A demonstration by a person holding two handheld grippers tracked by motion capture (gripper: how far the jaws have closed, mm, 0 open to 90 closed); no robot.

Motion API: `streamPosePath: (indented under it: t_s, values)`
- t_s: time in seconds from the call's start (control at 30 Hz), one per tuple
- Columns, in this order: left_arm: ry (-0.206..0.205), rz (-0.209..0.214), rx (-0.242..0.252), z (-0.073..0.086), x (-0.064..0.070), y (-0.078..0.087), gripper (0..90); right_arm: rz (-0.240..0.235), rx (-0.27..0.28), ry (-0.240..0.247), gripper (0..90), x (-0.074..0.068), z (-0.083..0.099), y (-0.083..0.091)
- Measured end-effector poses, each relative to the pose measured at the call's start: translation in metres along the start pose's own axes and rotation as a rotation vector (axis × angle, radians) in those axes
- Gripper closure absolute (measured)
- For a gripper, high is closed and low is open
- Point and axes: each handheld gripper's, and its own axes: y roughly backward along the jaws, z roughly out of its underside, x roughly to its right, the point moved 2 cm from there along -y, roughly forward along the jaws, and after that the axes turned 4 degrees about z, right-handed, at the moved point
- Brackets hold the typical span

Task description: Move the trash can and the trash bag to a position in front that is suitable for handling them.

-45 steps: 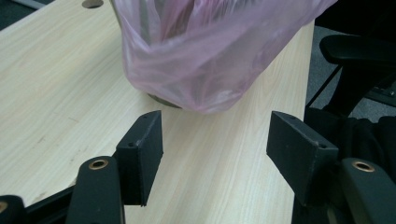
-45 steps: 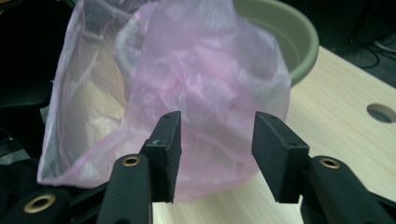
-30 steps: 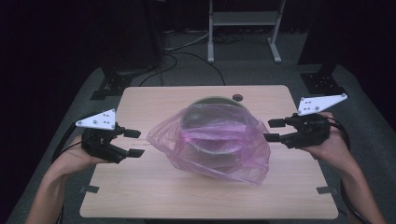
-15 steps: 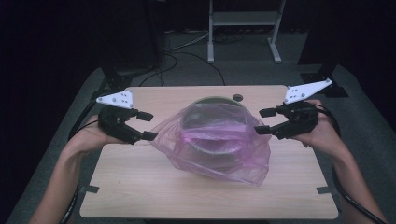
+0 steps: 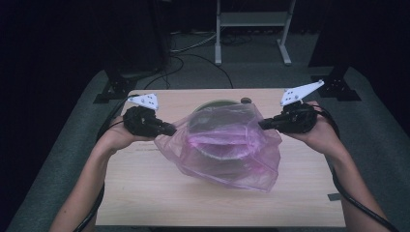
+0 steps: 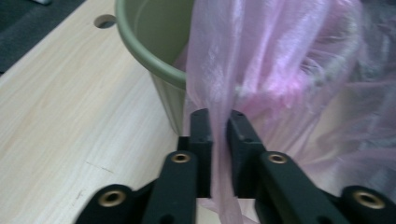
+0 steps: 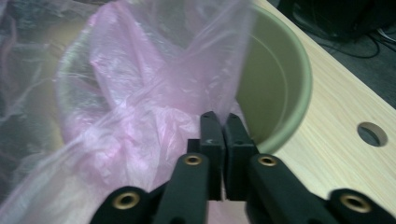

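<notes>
While the pink plastic bag (image 5: 227,147) lies draped over the green bin (image 5: 218,104) near the middle of the desk (image 5: 145,193), both grippers hold its opposite edges. The bag is thin and translucent; it covers most of the bin's mouth and spills forward onto the desk, with part of the film sagging into the bin, as the right gripper view shows (image 7: 140,107). The bin's olive rim (image 7: 299,79) is bare on the far side, and in the left gripper view the film (image 6: 261,60) hangs down beside the bin wall (image 6: 163,93) rather than around it.

The left gripper (image 6: 218,126) has its jaws nearly together with a fold of the bag running between them, so it pinches the film. The right gripper (image 7: 220,128) has its jaws pressed together on the bag's edge just in front of the rim. In the high view the left gripper (image 5: 167,129) meets the bag at its left edge and the right gripper (image 5: 263,124) at its right edge, each carried by a hand (image 5: 121,137).

Judged from this layout, the work is lining the bin with the bag. Both edges are gripped, so the grasp is made. What is left is to spread the opening and pull it over the rim all round, then settle the film inside. A round hole (image 7: 372,134) pierces the desk beyond the bin.
</notes>
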Motion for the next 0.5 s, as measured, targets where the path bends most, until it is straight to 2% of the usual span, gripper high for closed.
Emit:
streamPosePath:
  t_s: [0.1, 0.27, 0.5]
  values:
    - [0.01, -0.032, 0.0, 0.0, -0.006, -0.005, 88.4, 0.021, -0.01, -0.014, 90.0, 0.005, 0.003, -0.001]
    - [0.033, -0.067, 0.01, 0.0, -0.017, -0.014, 89.4, 0.063, -0.006, -0.046, 90.0, 0.016, 0.008, -0.006]
    - [0.085, -0.118, 0.028, -0.001, -0.04, -0.033, 89.6, 0.125, -0.014, -0.108, 90.0, 0.035, 0.014, -0.02]
